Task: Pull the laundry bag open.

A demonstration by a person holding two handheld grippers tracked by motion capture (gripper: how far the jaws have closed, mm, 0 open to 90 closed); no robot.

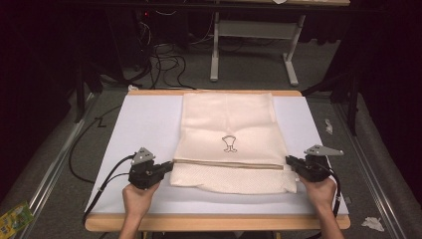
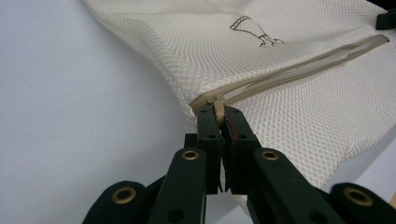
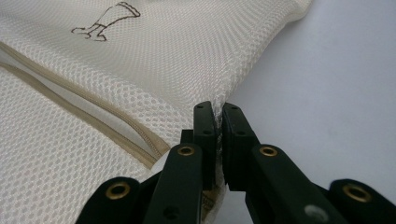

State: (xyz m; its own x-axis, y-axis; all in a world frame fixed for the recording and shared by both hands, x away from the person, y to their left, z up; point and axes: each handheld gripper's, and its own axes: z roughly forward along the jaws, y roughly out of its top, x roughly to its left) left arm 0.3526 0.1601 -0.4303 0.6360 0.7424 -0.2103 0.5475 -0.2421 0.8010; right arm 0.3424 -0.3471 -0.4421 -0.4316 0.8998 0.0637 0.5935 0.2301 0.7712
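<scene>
We see a cream mesh laundry bag [image 1: 229,142] lying flat in the middle of the white table top [image 1: 144,124], its zipper [image 1: 229,164] running across it near our edge and a small dark printed mark [image 1: 229,143] above that line. Our left gripper [image 1: 169,167] is clamped on the zipper pull [image 2: 218,109] at the bag's left end, while our right gripper [image 1: 288,160] pinches the mesh at the bag's right edge. Beyond the table we see cables [image 1: 164,64] on the grey floor [image 1: 249,74].
</scene>
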